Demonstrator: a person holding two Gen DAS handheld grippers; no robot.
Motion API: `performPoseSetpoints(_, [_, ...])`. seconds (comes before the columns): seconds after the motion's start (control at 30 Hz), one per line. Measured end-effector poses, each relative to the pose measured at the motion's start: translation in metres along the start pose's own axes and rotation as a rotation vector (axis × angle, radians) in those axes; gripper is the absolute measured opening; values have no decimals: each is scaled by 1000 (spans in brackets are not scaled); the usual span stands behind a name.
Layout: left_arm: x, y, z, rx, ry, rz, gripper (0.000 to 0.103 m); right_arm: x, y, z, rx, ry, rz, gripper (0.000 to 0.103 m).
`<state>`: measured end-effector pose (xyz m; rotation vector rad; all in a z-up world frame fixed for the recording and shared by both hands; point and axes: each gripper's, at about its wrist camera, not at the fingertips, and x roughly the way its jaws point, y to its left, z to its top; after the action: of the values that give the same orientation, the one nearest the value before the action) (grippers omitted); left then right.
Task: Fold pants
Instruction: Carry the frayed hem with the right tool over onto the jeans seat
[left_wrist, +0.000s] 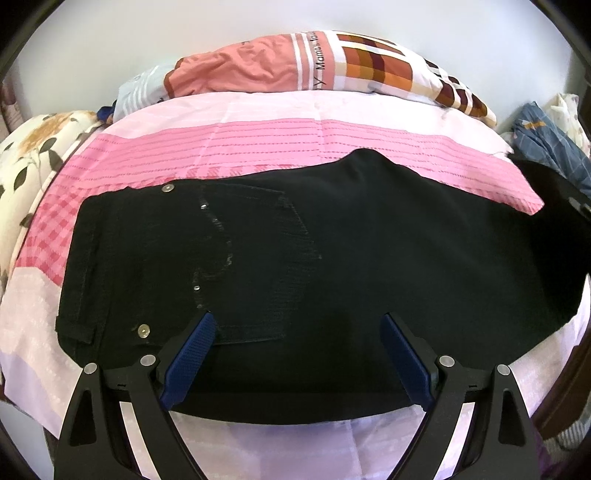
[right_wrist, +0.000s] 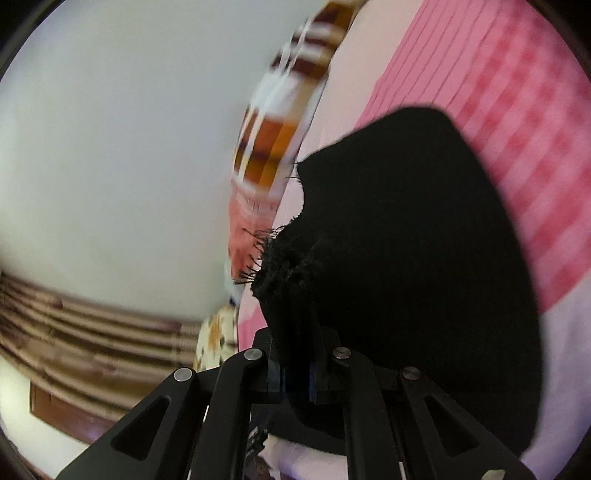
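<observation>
Crowding pants (left_wrist: 332, 240), pillow (left_wrist: 332, 62), floral bedding (left_wrist: 33, 155)

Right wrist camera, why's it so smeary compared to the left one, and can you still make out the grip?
Right wrist view: motion blur streaks the wall and patterned pillow, yet the right gripper stays sharp, shut on the frayed hem of the black pants. Left wrist view: crisp, evenly lit, fisheye bending the bedsheet; left gripper open above the pants.
</observation>
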<state>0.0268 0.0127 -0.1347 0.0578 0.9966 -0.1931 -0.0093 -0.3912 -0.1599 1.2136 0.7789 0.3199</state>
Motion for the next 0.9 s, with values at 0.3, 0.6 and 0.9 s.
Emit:
performPoseSetpoints(0.3, [1, 16, -4, -43, 9, 3, 91, 71, -2, -50, 18, 197, 5, 9])
performPoseSetpoints(0.6, [5, 21, -6, -60, 27, -4, 91, 101, 2, -68, 18, 271, 7, 9])
performPoseSetpoints(0.9, [8, 20, -6, -59, 37, -7, 91, 111, 1, -79, 9, 303, 7, 10])
